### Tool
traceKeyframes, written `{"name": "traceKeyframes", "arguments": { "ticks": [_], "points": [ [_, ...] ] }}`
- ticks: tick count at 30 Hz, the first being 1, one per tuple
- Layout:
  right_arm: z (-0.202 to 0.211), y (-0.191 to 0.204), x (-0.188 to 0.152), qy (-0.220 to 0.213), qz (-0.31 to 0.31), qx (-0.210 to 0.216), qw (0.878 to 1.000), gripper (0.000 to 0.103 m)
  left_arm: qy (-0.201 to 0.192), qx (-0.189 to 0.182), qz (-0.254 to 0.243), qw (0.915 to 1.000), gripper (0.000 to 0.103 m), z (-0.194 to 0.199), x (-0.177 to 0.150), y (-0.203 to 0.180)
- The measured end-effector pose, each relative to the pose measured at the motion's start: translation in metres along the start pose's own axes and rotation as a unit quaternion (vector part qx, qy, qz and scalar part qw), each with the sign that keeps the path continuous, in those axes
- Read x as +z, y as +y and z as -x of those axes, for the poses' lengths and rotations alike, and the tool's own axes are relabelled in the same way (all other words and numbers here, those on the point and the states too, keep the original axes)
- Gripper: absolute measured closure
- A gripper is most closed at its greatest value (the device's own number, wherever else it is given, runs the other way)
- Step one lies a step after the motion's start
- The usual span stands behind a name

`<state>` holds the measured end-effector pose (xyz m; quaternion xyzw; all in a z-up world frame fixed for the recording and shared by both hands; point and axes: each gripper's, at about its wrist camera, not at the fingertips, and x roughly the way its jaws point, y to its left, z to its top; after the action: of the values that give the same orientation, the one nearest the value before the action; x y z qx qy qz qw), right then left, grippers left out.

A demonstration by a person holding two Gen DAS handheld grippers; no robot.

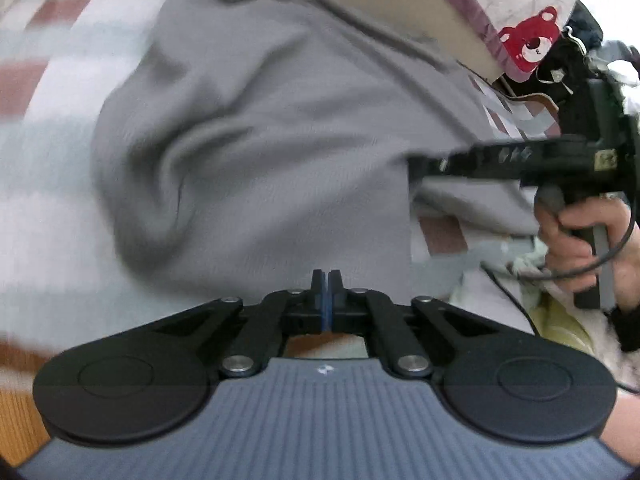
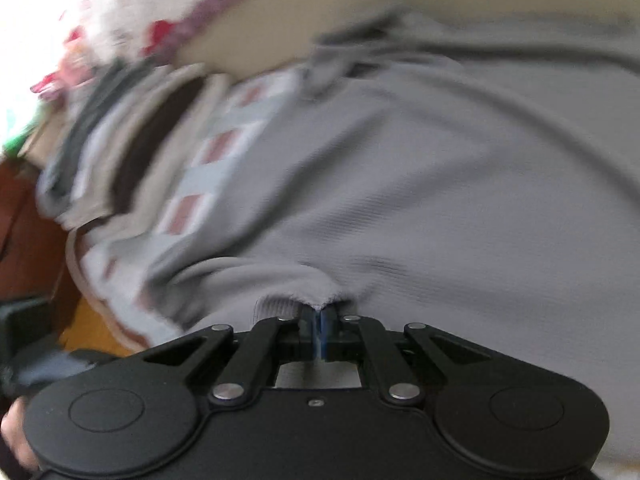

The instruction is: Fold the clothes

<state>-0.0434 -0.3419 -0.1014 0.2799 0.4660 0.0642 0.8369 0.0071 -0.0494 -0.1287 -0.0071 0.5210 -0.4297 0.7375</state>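
Grey knit fabric fills both views: a grey sweater [image 1: 280,140] spread rumpled over a checked bedspread [image 1: 36,80] of red, white and pale blue squares. Nearest, the left gripper [image 1: 328,280] has its jaws pressed together at the sweater's near edge; whether cloth sits between them I cannot tell. The right gripper [image 2: 319,312] pinches the sweater's ribbed hem. Farther off lies a bear-print quilt [image 1: 528,40].

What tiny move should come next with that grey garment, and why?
Probably carry the pinched edge across the grey garment to fold it: the right hand-held gripper is shut on its edge, and the left hand-held gripper looks shut at the cloth too.
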Motion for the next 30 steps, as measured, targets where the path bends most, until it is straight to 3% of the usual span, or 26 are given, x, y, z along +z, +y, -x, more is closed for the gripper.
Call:
{"name": "traceKeyframes", "arguments": {
  "ticks": [2, 6, 8, 11, 13, 15, 16, 18, 20, 22, 23, 27, 28, 30],
  "points": [
    [-0.004, -0.010, 0.000, 0.005, -0.024, -0.012, 1.000, 0.095, -0.018, 0.007, -0.020, 0.9996, 0.103, -0.008, 0.017, -0.002],
    [-0.001, -0.014, 0.003, -0.011, -0.041, 0.005, 0.999, 0.094, -0.028, 0.061, -0.069, 0.9954, 0.103, -0.017, 0.035, -0.015],
    [-0.003, -0.018, 0.000, -0.004, -0.060, 0.026, 0.998, 0.086, -0.033, 0.088, -0.093, 0.9913, 0.103, -0.021, 0.044, -0.021],
    [-0.009, -0.027, -0.006, 0.026, -0.102, 0.074, 0.992, 0.066, -0.037, 0.050, -0.089, 0.9940, 0.099, -0.005, 0.029, -0.027],
    [-0.017, -0.021, -0.013, 0.066, -0.095, 0.093, 0.989, 0.067, -0.030, 0.031, -0.080, 0.9959, 0.091, 0.002, 0.018, -0.028],
    [-0.020, -0.008, -0.020, 0.078, -0.051, 0.082, 0.992, 0.090, -0.016, 0.014, -0.067, 0.9976, 0.076, 0.005, 0.007, -0.028],
    [-0.020, 0.001, -0.021, 0.080, -0.020, 0.076, 0.994, 0.093, -0.013, 0.010, -0.063, 0.9978, 0.072, 0.005, 0.004, -0.029],
    [-0.015, 0.013, -0.020, 0.070, 0.015, 0.090, 0.993, 0.094, -0.007, 0.004, -0.058, 0.9983, 0.071, 0.005, -0.003, -0.031],
    [-0.008, 0.015, -0.018, 0.061, 0.008, 0.133, 0.989, 0.094, -0.004, -0.004, -0.055, 0.9984, 0.067, 0.004, -0.005, -0.034],
    [0.000, 0.013, -0.015, 0.048, -0.007, 0.177, 0.983, 0.094, -0.006, -0.013, -0.059, 0.9981, 0.052, 0.003, -0.003, -0.039],
    [0.003, 0.011, -0.014, 0.042, -0.013, 0.193, 0.980, 0.094, -0.010, -0.016, -0.062, 0.9979, 0.052, 0.003, -0.003, -0.042],
    [0.009, 0.003, -0.011, 0.015, -0.045, 0.234, 0.971, 0.094, -0.016, -0.021, -0.076, 0.9968, 0.056, -0.001, 0.000, -0.048],
    [0.008, 0.003, -0.007, 0.008, -0.043, 0.233, 0.972, 0.094, -0.016, -0.011, -0.082, 0.9964, 0.074, -0.002, 0.004, -0.048],
    [0.006, 0.004, 0.003, -0.006, -0.038, 0.227, 0.973, 0.094, -0.015, 0.037, -0.090, 0.9952, 0.098, -0.005, 0.017, -0.045]
  ]
}}
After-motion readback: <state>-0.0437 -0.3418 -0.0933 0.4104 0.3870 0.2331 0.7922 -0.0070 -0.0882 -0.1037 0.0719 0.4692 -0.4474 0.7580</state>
